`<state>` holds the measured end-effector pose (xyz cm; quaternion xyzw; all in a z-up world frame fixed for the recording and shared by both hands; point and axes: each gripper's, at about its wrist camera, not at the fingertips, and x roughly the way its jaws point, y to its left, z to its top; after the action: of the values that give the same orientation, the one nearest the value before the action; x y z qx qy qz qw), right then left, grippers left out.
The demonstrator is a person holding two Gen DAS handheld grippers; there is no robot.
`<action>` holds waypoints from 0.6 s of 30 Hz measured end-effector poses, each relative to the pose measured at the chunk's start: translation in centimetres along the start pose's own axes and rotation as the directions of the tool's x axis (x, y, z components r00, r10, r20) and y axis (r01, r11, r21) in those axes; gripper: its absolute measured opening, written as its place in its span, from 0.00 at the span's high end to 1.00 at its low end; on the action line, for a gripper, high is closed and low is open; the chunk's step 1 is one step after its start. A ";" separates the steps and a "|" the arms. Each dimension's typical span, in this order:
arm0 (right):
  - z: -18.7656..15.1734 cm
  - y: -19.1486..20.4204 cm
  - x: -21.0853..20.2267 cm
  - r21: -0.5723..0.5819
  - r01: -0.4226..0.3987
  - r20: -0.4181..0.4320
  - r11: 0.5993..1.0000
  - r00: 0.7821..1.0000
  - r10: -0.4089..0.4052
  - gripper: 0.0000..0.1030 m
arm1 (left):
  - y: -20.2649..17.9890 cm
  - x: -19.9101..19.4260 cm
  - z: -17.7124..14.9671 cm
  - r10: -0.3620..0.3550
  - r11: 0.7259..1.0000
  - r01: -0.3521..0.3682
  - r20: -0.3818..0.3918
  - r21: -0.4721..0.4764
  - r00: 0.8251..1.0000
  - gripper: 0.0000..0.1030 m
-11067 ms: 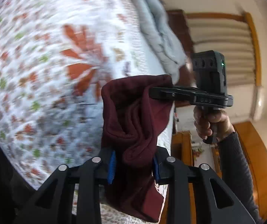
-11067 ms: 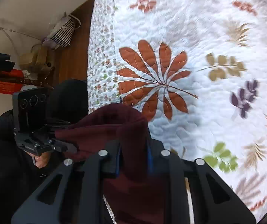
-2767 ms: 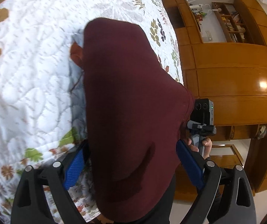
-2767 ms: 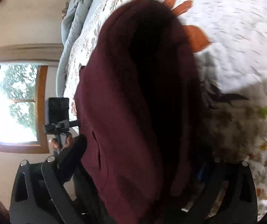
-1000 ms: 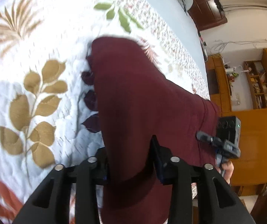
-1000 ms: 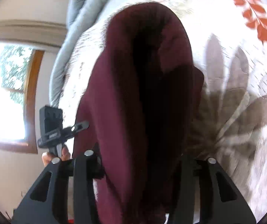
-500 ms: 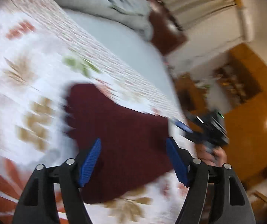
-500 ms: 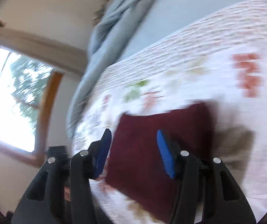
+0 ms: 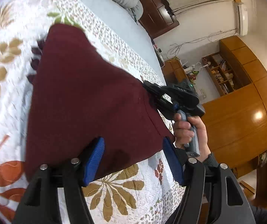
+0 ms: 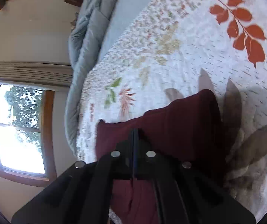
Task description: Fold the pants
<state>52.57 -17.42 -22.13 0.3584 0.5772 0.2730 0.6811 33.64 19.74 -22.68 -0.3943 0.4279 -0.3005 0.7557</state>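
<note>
The folded maroon pants [image 9: 88, 100] lie on the white leaf-patterned quilt [image 9: 8, 97]. My left gripper [image 9: 133, 151] is open, its blue pads over the near edge of the pants, holding nothing. My right gripper [image 10: 134, 130] is shut, its tips on the pants [image 10: 180, 127]; whether cloth is pinched between them I cannot tell. It also shows in the left wrist view [image 9: 152, 91] at the right edge of the pants, held by a hand.
A grey-blue duvet [image 10: 85, 43] is bunched at the head of the bed. A window [image 10: 16, 128] is on the wall beyond. Wooden cabinets [image 9: 245, 100] and a dark headboard [image 9: 157, 16] stand past the bed's edge.
The pants were set down folded on the quilt. My left gripper opened and stays open. My right gripper went from open to shut at the pants' edge.
</note>
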 end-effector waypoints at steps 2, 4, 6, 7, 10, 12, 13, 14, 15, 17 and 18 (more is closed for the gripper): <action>-1.4 2.4 -0.9 -0.068 -0.036 0.012 0.997 0.999 0.037 0.93 | -0.9 -1.4 1.4 -0.039 0.999 0.038 0.044 0.024 0.998 0.24; -3.4 4.3 -1.5 -0.119 -0.076 -0.006 0.990 0.997 0.076 0.93 | -1.5 -2.6 2.9 -0.058 0.998 0.055 0.091 0.040 0.994 0.20; -5.5 4.5 -1.8 -0.146 -0.114 -0.034 0.983 0.993 0.110 0.92 | -1.0 -2.9 4.7 -0.071 0.997 0.070 0.106 0.011 0.992 0.19; -6.1 4.3 -1.7 -0.140 -0.122 -0.040 0.983 0.992 0.117 0.92 | -0.4 -2.6 5.6 -0.080 0.996 0.082 0.100 -0.019 0.992 0.19; -7.0 1.4 -1.0 -0.097 -0.089 -0.055 0.991 0.995 0.084 1.00 | 1.9 -0.6 7.7 -0.043 0.994 0.049 0.068 -0.094 0.997 0.19; -7.1 -1.4 -0.7 -0.061 -0.062 -0.062 0.996 0.996 0.059 1.00 | 3.6 0.4 7.8 -0.008 0.993 0.012 0.041 -0.120 0.999 0.19; -7.0 -2.2 -0.8 -0.050 -0.079 -0.060 0.996 0.995 0.076 1.00 | 4.0 1.2 7.8 -0.003 0.992 0.006 0.025 -0.126 1.000 0.19; -6.9 -2.8 -0.9 -0.040 -0.100 -0.058 0.994 0.994 0.097 1.00 | 4.4 1.6 7.7 -0.003 0.991 0.005 0.017 -0.132 1.000 0.19; -6.7 -3.0 -1.2 -0.043 -0.101 -0.055 0.994 0.994 0.098 1.00 | 4.7 1.9 7.6 -0.002 0.990 0.004 0.017 -0.139 1.000 0.19; -6.5 -2.8 -2.4 -0.051 -0.072 -0.031 0.996 0.997 0.070 1.00 | 5.5 1.8 7.4 -0.016 0.986 0.021 0.034 -0.164 0.999 0.19; -6.5 -2.8 -3.1 -0.045 -0.065 -0.018 0.997 0.998 0.064 1.00 | 5.7 1.5 7.2 -0.023 0.982 0.031 0.042 -0.184 0.999 0.19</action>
<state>45.53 -20.40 -23.01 0.3590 0.5646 0.3108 0.6751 41.38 23.91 -25.78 -0.4746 0.4333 -0.2618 0.7200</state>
